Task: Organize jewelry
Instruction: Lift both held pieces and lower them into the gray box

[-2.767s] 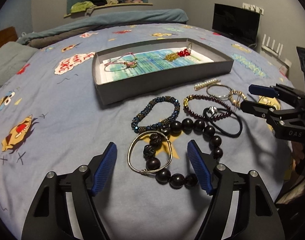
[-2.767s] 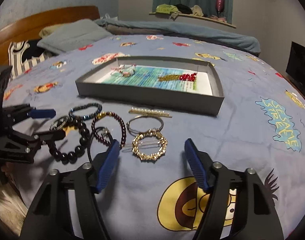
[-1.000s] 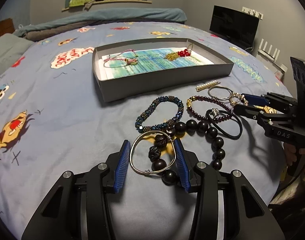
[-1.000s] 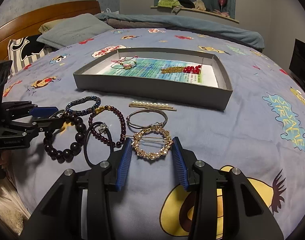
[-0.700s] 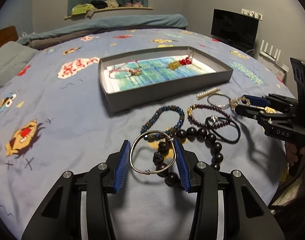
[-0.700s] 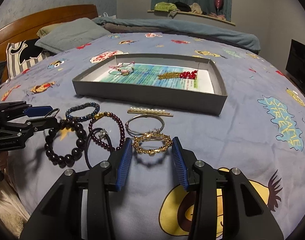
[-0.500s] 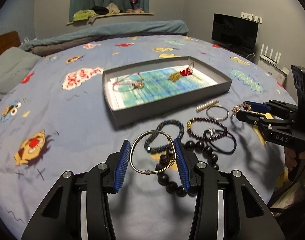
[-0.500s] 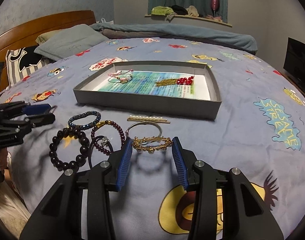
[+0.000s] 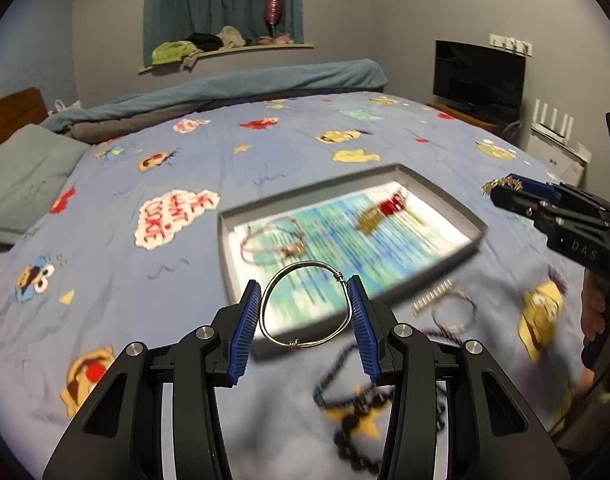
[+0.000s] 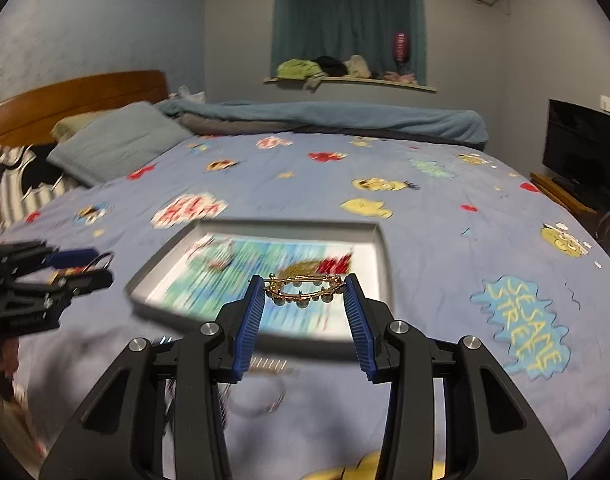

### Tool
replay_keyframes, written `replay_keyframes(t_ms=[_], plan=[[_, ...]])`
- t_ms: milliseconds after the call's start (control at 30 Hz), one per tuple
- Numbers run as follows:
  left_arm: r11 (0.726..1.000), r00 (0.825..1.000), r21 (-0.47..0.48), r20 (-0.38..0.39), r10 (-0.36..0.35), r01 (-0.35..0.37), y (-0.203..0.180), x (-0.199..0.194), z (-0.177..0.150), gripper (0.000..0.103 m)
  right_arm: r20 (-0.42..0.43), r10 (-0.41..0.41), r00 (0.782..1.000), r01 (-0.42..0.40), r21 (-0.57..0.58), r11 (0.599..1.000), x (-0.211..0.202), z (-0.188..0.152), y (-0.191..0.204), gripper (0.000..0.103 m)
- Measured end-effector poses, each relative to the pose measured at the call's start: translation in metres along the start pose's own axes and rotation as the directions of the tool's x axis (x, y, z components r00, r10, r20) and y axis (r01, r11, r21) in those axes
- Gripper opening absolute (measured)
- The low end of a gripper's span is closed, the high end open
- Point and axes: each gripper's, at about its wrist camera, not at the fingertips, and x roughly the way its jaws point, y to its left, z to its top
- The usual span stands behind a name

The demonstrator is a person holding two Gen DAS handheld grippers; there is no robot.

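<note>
Dim indoor light, no glare. The tray (image 9: pixel 441 200) and bedspread (image 10: pixel 425 208) smear with motion blur; edges bend and darken at the corners.

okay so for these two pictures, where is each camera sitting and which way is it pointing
Left wrist: rides the left hand-held gripper, looking forward and down over the bed at the grey tray; its fingers pinch a silver wire bangle, and the other gripper and a hand show at right.
Right wrist: rides the right hand-held gripper, facing tray and window; it pinches a gold ring-shaped piece.
Shared: tray, bedspread, windowsill shelf, television.
</note>
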Motion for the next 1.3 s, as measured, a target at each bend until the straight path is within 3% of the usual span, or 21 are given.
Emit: replay_keyframes(t_ms=[200,367,567,900,1300], plan=[[0.999,1.000,-0.043,-0.014,0.025,-0.025,0.011,0.037,0.021,0.046,0.010,-0.025,1.000,0.024,0.067,0.997,0.031,0.006,-0.025,0.041],[0.997,0.997,-0.050,-0.052,0.048,-0.051,0.017,0.071,0.016,0.046,-0.069,-0.005,0.998,0.010,0.068,0.998,0.061,-0.005,-0.031,0.041],[0.998,0.991,-0.054,-0.137,0.016,-0.023,0.019,0.106,0.010,0.046,-0.136,-0.001,0.991,0.004,0.017,1.000,0.087,-0.016,-0.022,0.041],[0.999,0.975,-0.039,-0.220,-0.005,-0.004,0.022,0.127,0.003,0.046,-0.231,-0.005,0.973,-0.006,-0.048,0.999,0.116,-0.025,-0.013,0.041],[1.000,0.967,-0.012,-0.255,0.005,-0.009,0.020,0.132,0.001,0.046,-0.299,-0.058,0.953,0.019,-0.132,0.991,0.120,-0.027,-0.006,0.041]])
